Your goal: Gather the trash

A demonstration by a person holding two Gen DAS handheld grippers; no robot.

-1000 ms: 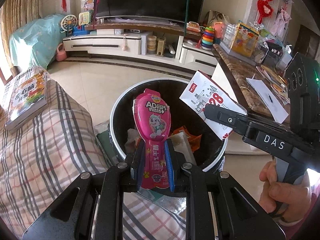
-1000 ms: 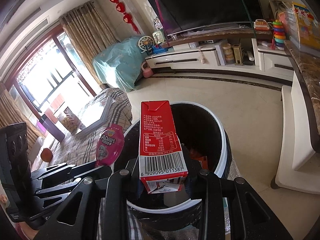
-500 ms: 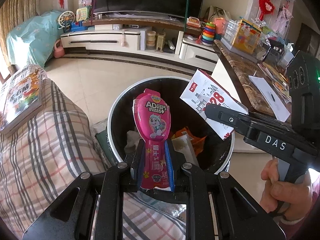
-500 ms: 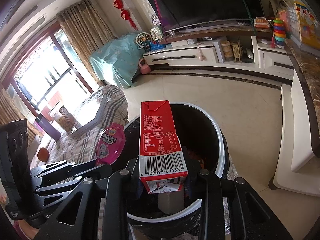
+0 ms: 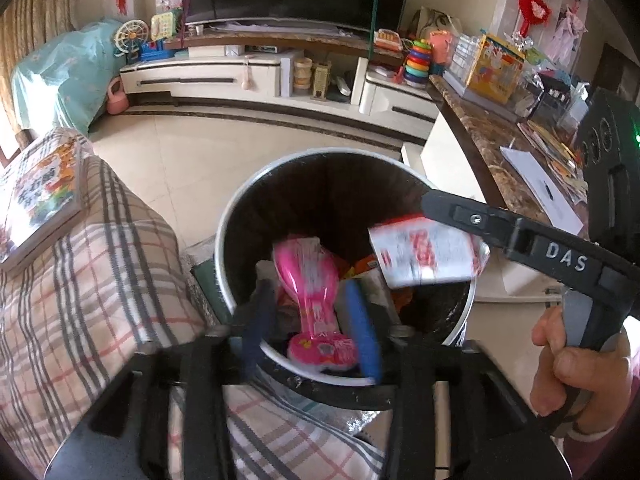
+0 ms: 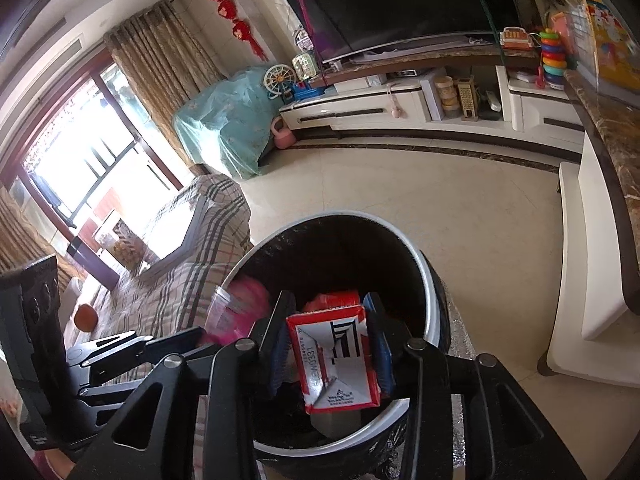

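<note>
A round black trash bin with a white rim (image 5: pixel 224 236) (image 6: pixel 434 292) stands on the floor below both grippers, with wrappers inside. My left gripper (image 5: pixel 312 320) is open over the bin; the pink snack pouch (image 5: pixel 310 280) is blurred between its spread blue pads, dropping into the bin. My right gripper (image 6: pixel 332 340) is open just above the rim; the red and white milk carton (image 6: pixel 336 360) (image 5: pixel 428 252) tips forward between its pads, loose and falling. The pouch shows as a pink blur in the right wrist view (image 6: pixel 240 308).
A plaid-covered sofa (image 5: pixel 88 292) with a picture book (image 5: pixel 40 192) lies to the left of the bin. A marble-topped counter (image 5: pixel 496 148) with papers and toys is on the right. A TV cabinet (image 5: pixel 256 76) stands across the tiled floor.
Both grippers have opened over the bin. The pink pouch and the milk carton, held upright before, have tipped and are falling into it.
</note>
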